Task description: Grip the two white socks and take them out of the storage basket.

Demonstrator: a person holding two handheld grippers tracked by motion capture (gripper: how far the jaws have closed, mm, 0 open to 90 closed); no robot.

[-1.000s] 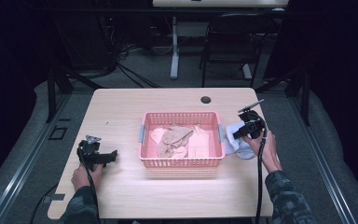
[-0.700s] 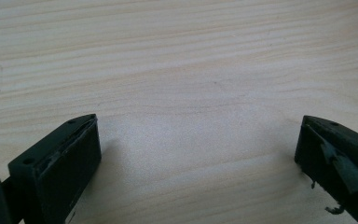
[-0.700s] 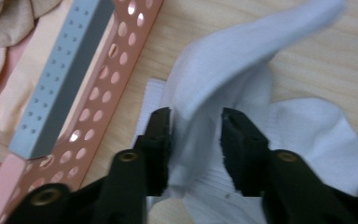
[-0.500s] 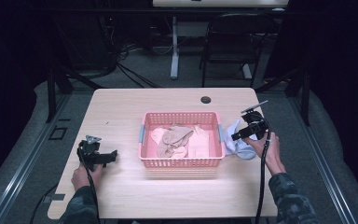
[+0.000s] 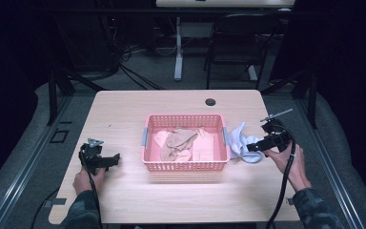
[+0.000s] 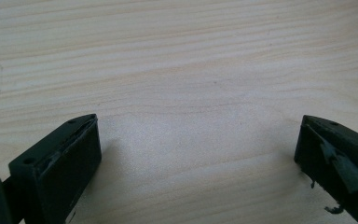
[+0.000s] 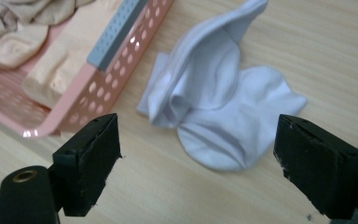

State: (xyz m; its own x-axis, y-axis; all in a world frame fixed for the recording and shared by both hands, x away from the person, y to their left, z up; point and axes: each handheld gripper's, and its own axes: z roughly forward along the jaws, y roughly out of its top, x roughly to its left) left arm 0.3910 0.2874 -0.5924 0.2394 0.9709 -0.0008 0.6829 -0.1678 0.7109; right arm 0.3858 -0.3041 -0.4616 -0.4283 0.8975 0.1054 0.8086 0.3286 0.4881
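Right gripper [image 7: 198, 163] jaws just spreading, empty, over white socks [image 7: 219, 107] at basket's [image 5: 186, 164] 3 o'clock. Left gripper [image 6: 198, 158] spread, idle. Risk: crumpled pile snags jaw, drags off table [image 5: 124, 109].

No readable text, label, brand, number or sign is showing anywhere in these views. The pink basket [image 5: 186, 164], the white sock [image 7: 219, 112] and the wooden table [image 5: 124, 114] are all showing plain, unmarked surfaces.
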